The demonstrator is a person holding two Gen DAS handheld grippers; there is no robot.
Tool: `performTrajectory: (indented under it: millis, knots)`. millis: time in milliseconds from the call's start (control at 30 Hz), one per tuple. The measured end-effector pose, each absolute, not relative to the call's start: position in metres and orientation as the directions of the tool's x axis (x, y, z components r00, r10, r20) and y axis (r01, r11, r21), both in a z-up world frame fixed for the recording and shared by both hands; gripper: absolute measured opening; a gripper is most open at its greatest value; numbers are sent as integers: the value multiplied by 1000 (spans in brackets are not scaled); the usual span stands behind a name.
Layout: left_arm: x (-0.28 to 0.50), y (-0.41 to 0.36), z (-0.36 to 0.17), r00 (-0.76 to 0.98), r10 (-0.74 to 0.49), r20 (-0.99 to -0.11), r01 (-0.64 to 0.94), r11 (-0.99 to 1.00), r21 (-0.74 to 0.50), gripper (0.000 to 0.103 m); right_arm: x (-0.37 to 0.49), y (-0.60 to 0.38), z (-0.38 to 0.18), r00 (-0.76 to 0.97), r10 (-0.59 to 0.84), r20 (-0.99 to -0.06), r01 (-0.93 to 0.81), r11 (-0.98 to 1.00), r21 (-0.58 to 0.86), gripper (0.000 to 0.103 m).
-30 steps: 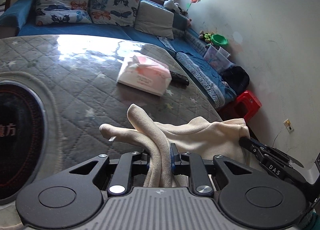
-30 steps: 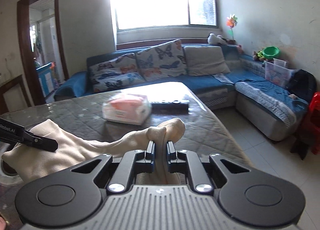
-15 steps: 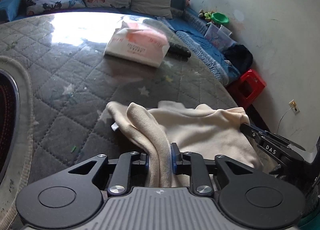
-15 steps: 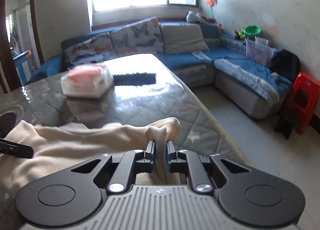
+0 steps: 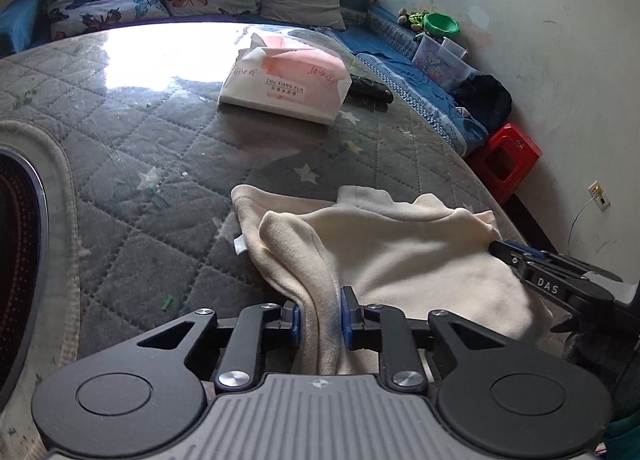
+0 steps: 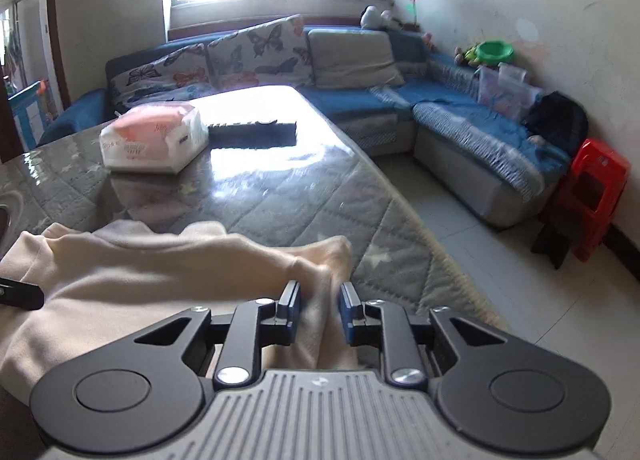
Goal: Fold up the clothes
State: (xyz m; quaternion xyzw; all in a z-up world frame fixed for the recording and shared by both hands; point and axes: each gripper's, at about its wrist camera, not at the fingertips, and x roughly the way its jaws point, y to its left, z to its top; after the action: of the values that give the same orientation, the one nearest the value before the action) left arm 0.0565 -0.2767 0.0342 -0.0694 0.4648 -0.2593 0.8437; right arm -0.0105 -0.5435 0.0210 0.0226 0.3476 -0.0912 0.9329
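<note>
The left gripper (image 5: 320, 314) has a ridge of the cream garment (image 5: 400, 256) between its blue-padded fingers (image 5: 346, 318), which sit a little apart with the cloth filling the gap and touching both pads, so it is gripping the fabric. Ahead of it and to its right the garment lies spread on the quilted grey table (image 5: 160, 164), one rounded fold rising just in front of the fingers and a small white tag (image 5: 240, 247) poking out at the cloth's left edge. The right gripper (image 6: 320, 310) reaches in from the left gripper's right, its tip touching the garment's far-right edge. In its own view its fingers (image 6: 291, 310) stand wider, with a fold of the garment (image 6: 140, 280) running up between them; the cloth looks loose against the right pad (whether it is truly pinched I cannot tell). Well ahead of both grippers a pink-and-white tissue pack (image 5: 286, 82) rests on the table, with a black remote (image 5: 370, 90) just beside it on its right. Beyond the table a blue sofa (image 6: 460, 116) wraps the corner, carrying butterfly cushions (image 6: 256, 54), and a red stool (image 6: 596, 196) stands at its end, far right of the right gripper.
</note>
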Motion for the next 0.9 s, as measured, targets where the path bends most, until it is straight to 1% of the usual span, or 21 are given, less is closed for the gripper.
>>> performTrajectory:
  millis: [67, 133, 267, 300, 367, 467, 633, 800, 833, 867, 900]
  knots:
    - [58, -276, 35, 435, -499, -749, 371, 858, -356, 21, -13, -539, 27, 761, -158, -629, 180, 983, -29, 20]
    - [60, -276, 35, 434, -497, -751, 366, 860, -357, 22, -13, -529, 35, 785, -108, -610, 136, 991, 0, 22]
    - [62, -275, 35, 433, -493, -755, 363, 862, -355, 25, 3, -507, 34, 777, -2, -630, 44, 998, 51, 24]
    - [62, -275, 35, 432, -493, -755, 364, 861, -355, 25, 9, -501, 31, 771, 3, -636, 33, 998, 45, 25]
    - [63, -275, 35, 430, -493, -756, 364, 861, -354, 25, 20, -488, 25, 760, 13, -650, 12, 999, 34, 30]
    - [67, -273, 34, 432, -490, -757, 360, 863, -354, 23, 35, -477, 14, 749, 8, -663, 5, 1000, 19, 34]
    - [80, -265, 32, 447, -483, -753, 332, 871, -362, 23, 50, -467, 9, 764, 2, -645, -8, 1000, -7, 35]
    - [92, -253, 32, 472, -464, -750, 292, 884, -364, 28, 66, -460, 9, 767, 16, -641, -28, 1000, -8, 35]
    - [93, -251, 33, 468, -465, -752, 285, 885, -369, 30, 64, -458, 10, 766, 19, -642, -37, 999, -15, 36]
    - [93, -249, 34, 469, -459, -755, 282, 888, -364, 38, 62, -456, 12, 765, 22, -643, -46, 999, -21, 38]
    - [92, -248, 35, 470, -452, -758, 279, 891, -358, 42, 60, -454, 13, 765, 25, -644, -56, 998, -28, 40]
